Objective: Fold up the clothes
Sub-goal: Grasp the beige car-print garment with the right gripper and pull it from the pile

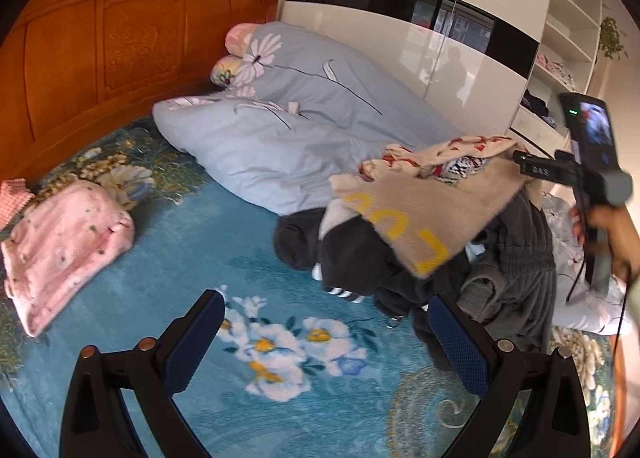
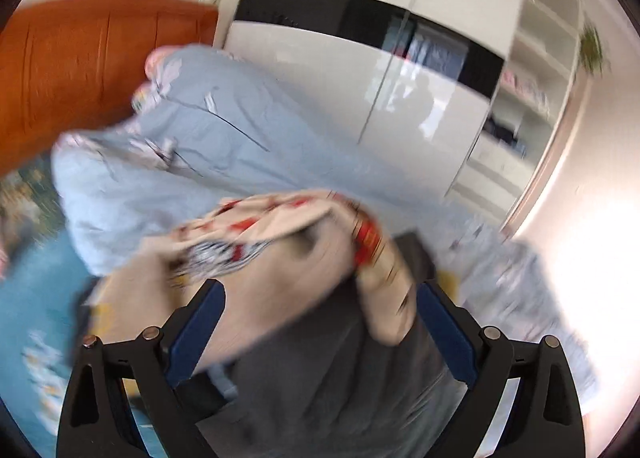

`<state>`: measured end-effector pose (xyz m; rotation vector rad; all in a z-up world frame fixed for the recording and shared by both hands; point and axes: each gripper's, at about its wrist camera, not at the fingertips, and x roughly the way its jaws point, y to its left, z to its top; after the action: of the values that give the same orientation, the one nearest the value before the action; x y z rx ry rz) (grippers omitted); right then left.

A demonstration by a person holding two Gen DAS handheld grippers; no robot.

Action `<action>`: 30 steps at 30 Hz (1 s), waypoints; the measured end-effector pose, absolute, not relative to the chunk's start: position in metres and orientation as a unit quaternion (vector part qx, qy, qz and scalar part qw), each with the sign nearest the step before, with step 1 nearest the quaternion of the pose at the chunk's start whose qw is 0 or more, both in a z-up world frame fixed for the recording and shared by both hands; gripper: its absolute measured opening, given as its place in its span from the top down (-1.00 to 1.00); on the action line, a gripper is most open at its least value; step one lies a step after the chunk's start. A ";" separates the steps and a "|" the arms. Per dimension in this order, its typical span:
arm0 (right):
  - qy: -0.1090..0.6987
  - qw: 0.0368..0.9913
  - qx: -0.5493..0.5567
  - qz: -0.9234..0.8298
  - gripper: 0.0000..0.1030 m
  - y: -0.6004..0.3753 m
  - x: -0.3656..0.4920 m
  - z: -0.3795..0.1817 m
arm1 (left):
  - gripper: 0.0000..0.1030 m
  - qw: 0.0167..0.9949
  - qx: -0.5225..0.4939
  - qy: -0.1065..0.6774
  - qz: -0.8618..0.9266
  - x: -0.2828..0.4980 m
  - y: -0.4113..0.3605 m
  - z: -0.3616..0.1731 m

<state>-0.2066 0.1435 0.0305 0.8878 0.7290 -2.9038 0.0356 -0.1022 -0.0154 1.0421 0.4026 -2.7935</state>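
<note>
While the left gripper point(image 1: 326, 342) stands at the bottom of its own view, its jaws are wide apart with nothing between them, above the blue floral bedspread point(image 1: 168, 278).

Item: heap of unfolded clothes point(image 1: 424, 242), centre right of the left view, on the bedspread; a beige fuzzy garment with yellow lettering point(image 1: 404, 218) lies over dark grey pieces, with a cream garment with red print point(image 1: 448, 154) at the top.

Item: folded pink fleece garment point(image 1: 60, 246), left edge, well apart from the heap.

Item: pale blue flowered quilt point(image 1: 288, 118), bunched against the orange wooden headboard point(image 1: 120, 46), upper left.

Item: glossy white wardrobe point(image 1: 440, 46), upper right.

Right gripper point(image 2: 320, 324): bottom of its blurred view, jaws wide, the beige and grey cloth lying between them; whether the pads touch it cannot be told. In the left view a hand point(image 1: 612, 234) holds this device at the right edge.
</note>
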 end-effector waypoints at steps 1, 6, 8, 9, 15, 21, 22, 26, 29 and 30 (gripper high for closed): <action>0.253 0.001 0.296 -0.921 -0.61 0.140 -0.221 0.028 | -1.00 0.073 0.346 0.132 -0.926 0.039 -0.106 -0.015; 0.339 -0.010 0.345 -0.875 -0.48 0.113 -0.265 0.001 | -1.00 0.096 0.346 0.155 -0.920 0.054 -0.128 -0.019; 0.389 -0.018 0.330 -0.860 -0.48 0.093 -0.272 -0.007 | -1.00 0.107 0.349 0.164 -0.916 0.058 -0.135 -0.022; 0.408 -0.020 0.326 -0.853 -0.48 0.085 -0.276 -0.011 | -1.00 0.113 0.352 0.168 -0.914 0.061 -0.139 -0.025; 0.472 -0.038 0.323 -0.820 0.70 0.055 -0.292 -0.023 | -1.00 0.137 0.356 0.188 -0.905 0.078 -0.155 -0.034; 0.323 -0.051 0.280 -0.902 0.91 0.059 -0.287 0.042 | -1.00 0.157 0.354 0.197 -0.901 0.092 -0.173 -0.036; 0.294 -0.052 0.258 -0.919 0.91 0.061 -0.281 0.064 | -1.00 0.159 0.353 0.200 -0.900 0.094 -0.176 -0.037; 0.230 -0.019 0.150 -0.961 0.92 0.059 -0.235 0.154 | -1.00 0.158 0.346 0.223 -0.898 0.099 -0.183 -0.038; 0.198 0.031 0.065 -0.978 0.92 0.056 -0.173 0.211 | -1.00 0.154 0.334 0.240 -0.898 0.100 -0.185 -0.034; 0.194 0.046 0.042 -0.979 0.92 0.057 -0.150 0.225 | -1.00 0.153 0.330 0.247 -0.898 0.101 -0.186 -0.032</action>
<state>-0.1497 0.0572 0.2251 0.1267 0.5927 -2.9879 0.1015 -0.1856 -0.0322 0.9454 0.7072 -2.5773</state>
